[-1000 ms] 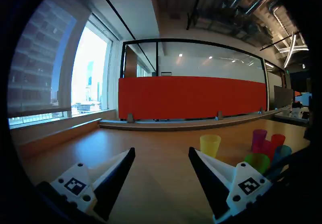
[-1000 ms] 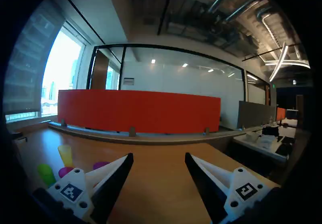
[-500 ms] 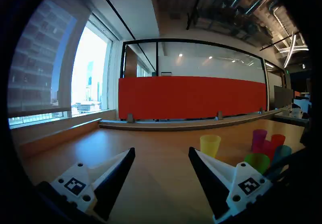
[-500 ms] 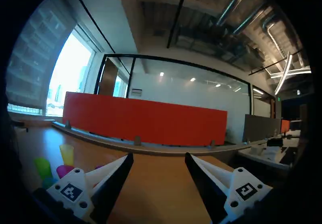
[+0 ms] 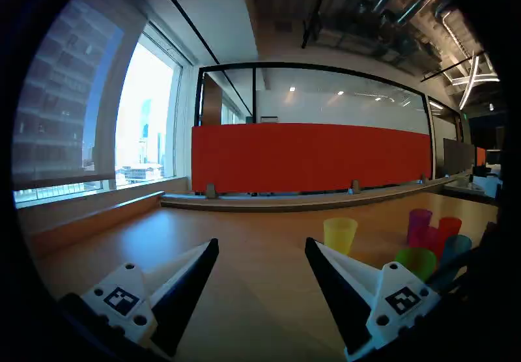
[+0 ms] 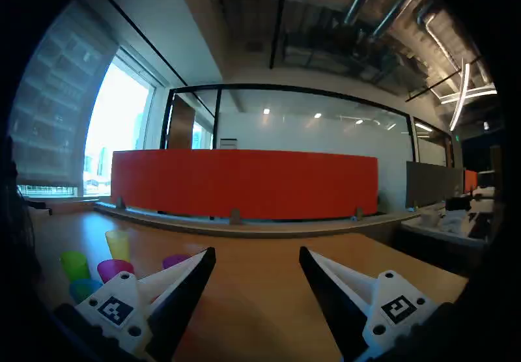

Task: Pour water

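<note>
In the left gripper view my left gripper (image 5: 262, 248) is open over the wooden table (image 5: 254, 232), nothing between its fingers. Ahead and to its right stand a yellow cup (image 5: 340, 234), a purple cup (image 5: 419, 224), a red cup (image 5: 449, 227), a green cup (image 5: 415, 262) and a teal cup (image 5: 457, 245). In the right gripper view my right gripper (image 6: 257, 256) is also open and empty. Left of it stand the yellow cup (image 6: 118, 244), green cup (image 6: 75, 265), magenta cup (image 6: 113, 270), teal cup (image 6: 84, 289) and purple cup (image 6: 174, 260), partly hidden behind the left finger.
An orange divider panel (image 5: 306, 157) runs along the table's far edge, glass walls behind it. A bright window (image 5: 143, 127) with a wooden sill lies to the left. Desks with office items (image 6: 456, 215) stand at the far right.
The right gripper's view has shifted: it tilted up, then came back level and turned left, so the cups show more fully. The left gripper has stayed put.
</note>
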Motion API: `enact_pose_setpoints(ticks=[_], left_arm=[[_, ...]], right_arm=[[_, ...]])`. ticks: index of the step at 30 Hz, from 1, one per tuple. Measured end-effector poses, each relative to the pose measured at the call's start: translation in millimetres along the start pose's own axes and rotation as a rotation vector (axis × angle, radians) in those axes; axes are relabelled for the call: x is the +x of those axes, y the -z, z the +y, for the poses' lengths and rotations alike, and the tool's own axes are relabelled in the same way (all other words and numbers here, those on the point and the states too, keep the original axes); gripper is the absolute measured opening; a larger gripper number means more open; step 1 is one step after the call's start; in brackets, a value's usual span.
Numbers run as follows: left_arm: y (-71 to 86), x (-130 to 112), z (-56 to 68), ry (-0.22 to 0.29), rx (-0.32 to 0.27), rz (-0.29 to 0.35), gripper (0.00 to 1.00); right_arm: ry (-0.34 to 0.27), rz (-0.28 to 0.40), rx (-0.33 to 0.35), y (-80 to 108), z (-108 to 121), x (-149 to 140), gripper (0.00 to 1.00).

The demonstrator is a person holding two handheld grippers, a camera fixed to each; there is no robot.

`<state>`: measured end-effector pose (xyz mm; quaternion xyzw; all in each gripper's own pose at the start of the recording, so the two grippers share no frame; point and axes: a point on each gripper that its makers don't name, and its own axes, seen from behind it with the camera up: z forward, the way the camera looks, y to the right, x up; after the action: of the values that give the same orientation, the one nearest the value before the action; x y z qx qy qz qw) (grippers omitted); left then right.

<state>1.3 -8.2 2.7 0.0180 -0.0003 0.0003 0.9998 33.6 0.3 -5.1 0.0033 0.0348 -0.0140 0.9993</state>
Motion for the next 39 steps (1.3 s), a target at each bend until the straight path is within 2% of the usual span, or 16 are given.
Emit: enact_pose_setpoints(ticks=[14,39], left_arm=[[-0.7,0,-0.3,0.0,0.0,0.0,0.99],[0.2,0,-0.6,0.0,0.0,0.0,0.99]], right_arm=[[-0.028,-0.027,-0.002,-2.5,0,-23,1.0],[-0.025,-0.067,-0.02,-2.8,2,-33,1.0]])
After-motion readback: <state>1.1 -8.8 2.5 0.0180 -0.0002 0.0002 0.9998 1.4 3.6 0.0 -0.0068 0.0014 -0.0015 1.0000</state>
